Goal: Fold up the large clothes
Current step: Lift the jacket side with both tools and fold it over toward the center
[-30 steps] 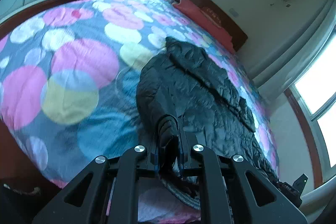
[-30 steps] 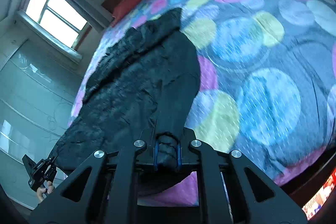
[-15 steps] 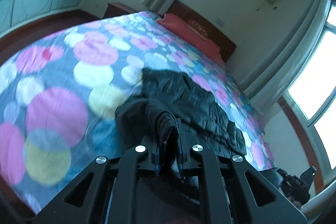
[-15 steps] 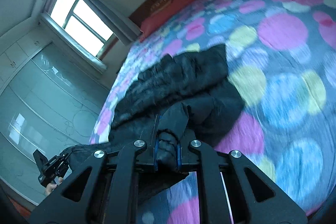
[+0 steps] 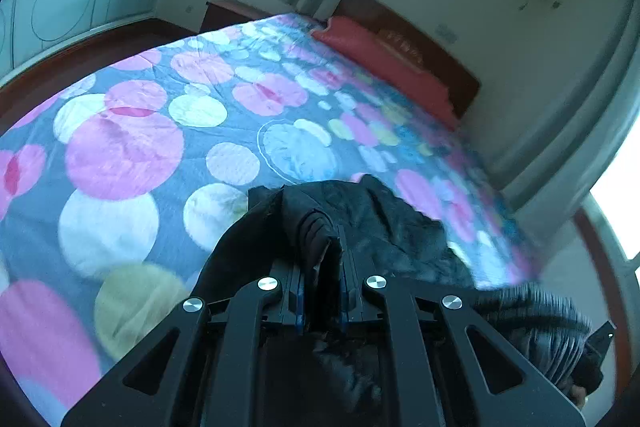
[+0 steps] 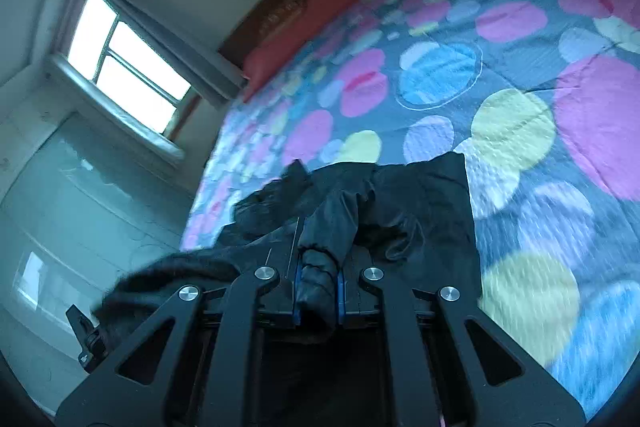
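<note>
Jacket [image 5: 392, 227], black and puffy, hangs bunched over the near end of the bed [image 5: 120, 155], each end pinched by the left gripper [image 5: 320, 291] and right gripper [image 6: 318, 291]. No fold looks finished; laying flat and creasing remain, I'd say.

At lower centre the left gripper [image 5: 322, 291] pinches a fold of the black jacket [image 5: 384, 227], which is bunched on the polka-dot bedspread [image 5: 160, 131]; a red pillow [image 5: 384, 63] lies upper right
</note>
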Tool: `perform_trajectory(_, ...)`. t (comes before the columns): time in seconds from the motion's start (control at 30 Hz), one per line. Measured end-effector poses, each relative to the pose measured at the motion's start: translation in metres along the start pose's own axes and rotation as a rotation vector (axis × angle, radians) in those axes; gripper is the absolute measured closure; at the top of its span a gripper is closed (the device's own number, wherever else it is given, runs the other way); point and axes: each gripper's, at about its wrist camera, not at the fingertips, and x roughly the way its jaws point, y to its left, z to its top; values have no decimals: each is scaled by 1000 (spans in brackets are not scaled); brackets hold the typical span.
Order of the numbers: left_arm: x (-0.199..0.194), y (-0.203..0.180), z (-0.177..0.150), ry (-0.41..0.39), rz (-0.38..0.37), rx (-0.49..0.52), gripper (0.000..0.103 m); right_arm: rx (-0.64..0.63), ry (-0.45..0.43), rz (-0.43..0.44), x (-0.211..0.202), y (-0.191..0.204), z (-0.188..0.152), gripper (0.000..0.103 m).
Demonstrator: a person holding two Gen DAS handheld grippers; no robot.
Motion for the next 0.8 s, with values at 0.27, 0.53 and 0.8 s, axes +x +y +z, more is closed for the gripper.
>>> perform_trajectory(0.27, 97, 13, 3, 98, 131, 34, 91, 31, 74, -122, 85, -36, 12, 91)
perform_trajectory(0.53, 128, 16, -4, 104, 174, 79, 90, 24, 77, -129, 101, -44, 11, 91)
perform_trajectory(0.8, 89, 11, 9, 74, 79, 66, 50, -38, 35, -97, 66, -24, 14, 55)
